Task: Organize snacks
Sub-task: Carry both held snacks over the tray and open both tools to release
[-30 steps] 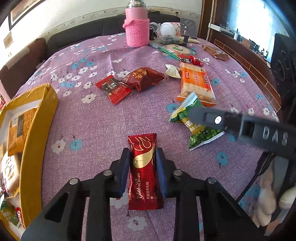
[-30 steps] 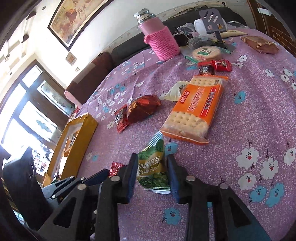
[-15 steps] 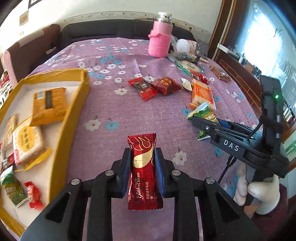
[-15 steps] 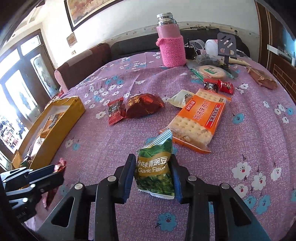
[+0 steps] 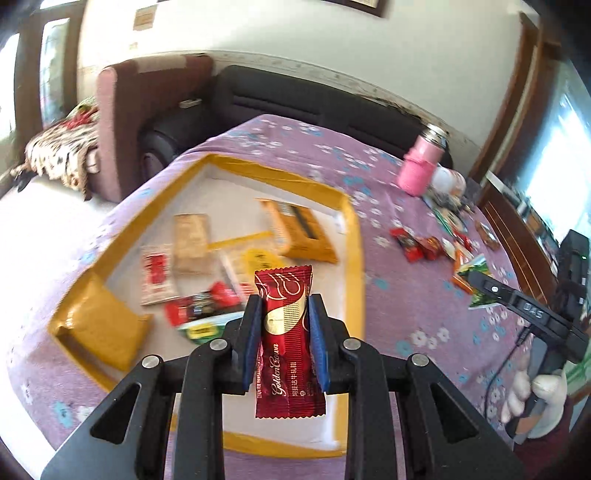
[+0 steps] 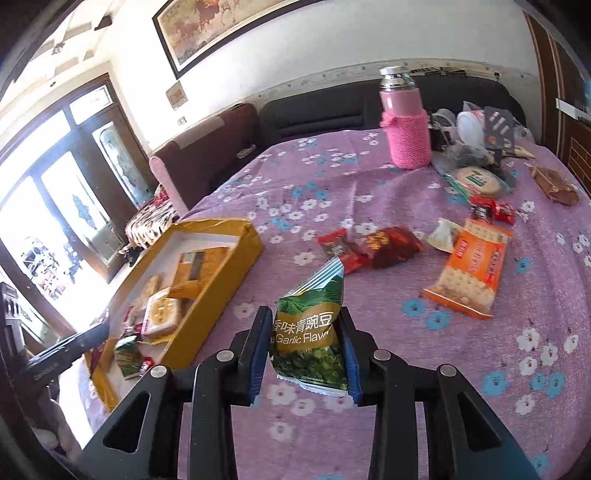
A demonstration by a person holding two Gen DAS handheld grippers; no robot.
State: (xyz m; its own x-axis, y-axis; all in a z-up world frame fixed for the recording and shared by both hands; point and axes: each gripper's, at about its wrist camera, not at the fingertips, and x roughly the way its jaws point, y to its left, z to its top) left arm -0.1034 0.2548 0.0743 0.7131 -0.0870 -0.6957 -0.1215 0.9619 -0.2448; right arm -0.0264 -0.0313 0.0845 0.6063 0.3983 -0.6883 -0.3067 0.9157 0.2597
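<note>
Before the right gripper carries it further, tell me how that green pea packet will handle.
The green pea packet is probably light and floppy: its top corner juts free above the right gripper. The glossy film may be slippery. The pads dent its sides, so it looks soft and crushable.

A home living room: a dark sofa (image 6: 369, 107) behind a flowered tablecloth (image 6: 535, 314), a framed painting (image 6: 229, 26), and glazed doors (image 6: 85, 173).

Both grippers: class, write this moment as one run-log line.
left gripper: shut on red bar, over yellow box | right gripper: shut on green pea bag, above tablecloth | step: carrying to box
</note>
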